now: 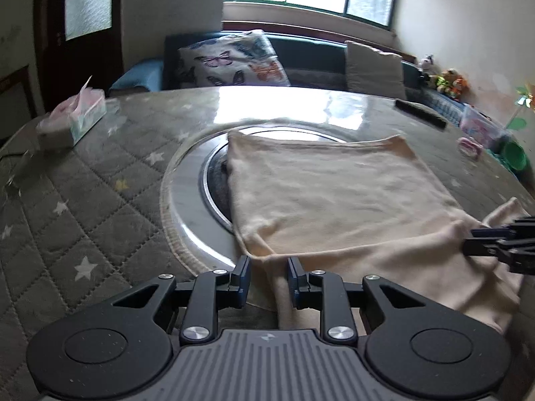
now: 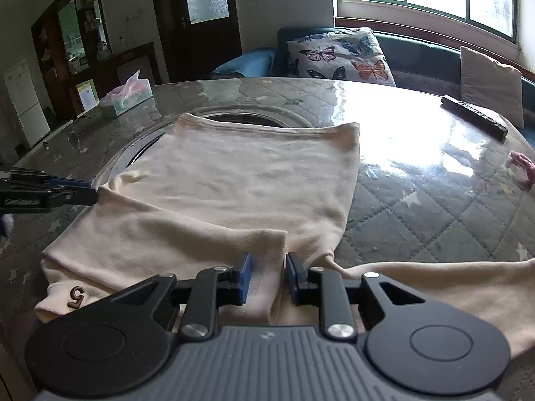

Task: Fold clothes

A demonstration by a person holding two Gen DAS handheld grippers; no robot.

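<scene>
Right wrist: right gripper (image 2: pixel 265 275) pinches folded cream garment (image 2: pixel 234 173) near table (image 2: pixel 434 207) edge; left gripper (image 1: pixel 267 279) narrow, pinch unclear. Soft, limp; grab corners.

The garment (image 2: pixel 234 180) is seen to be a pale cream, with a small brown mark stitched near one corner, and it is laid on a table (image 1: pixel 83 200) covered in grey quilted fabric scattered with white stars. The grippers are finished in black with blue pads. Behind, a white cushion (image 2: pixel 341 56) is patterned with pink, orange and dark butterflies.
</scene>
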